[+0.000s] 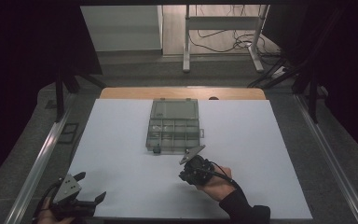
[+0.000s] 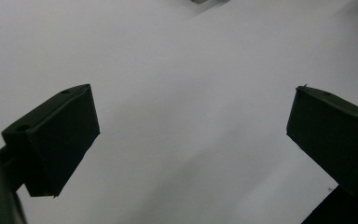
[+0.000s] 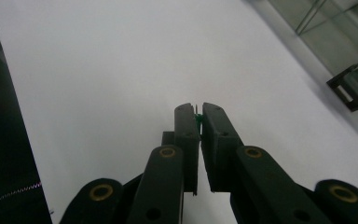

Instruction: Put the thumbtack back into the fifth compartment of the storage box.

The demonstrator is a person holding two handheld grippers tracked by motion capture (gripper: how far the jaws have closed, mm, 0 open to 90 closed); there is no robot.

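My right gripper (image 3: 196, 109) is shut on a tiny green part (image 3: 197, 117) with thin pins, held just above the white sheet (image 3: 121, 70). In the high view this right gripper (image 1: 182, 174) sits in a hand just in front of a clear compartment box (image 1: 173, 127) whose lid lies open toward the far side. The box's corner and its dark latch (image 3: 348, 92) show at the upper right of the right gripper view. My left gripper (image 1: 91, 186) rests at the sheet's near left corner. Its jaws stand wide open over bare sheet, with nothing between them (image 2: 191, 107).
The white sheet (image 1: 121, 140) covers most of a wooden table; metal rails (image 1: 42, 154) run along both sides. Beyond the far edge stand a white frame's legs (image 1: 186, 46) and loose cables (image 1: 233, 44) on the floor. Dark curtains close in left and right.
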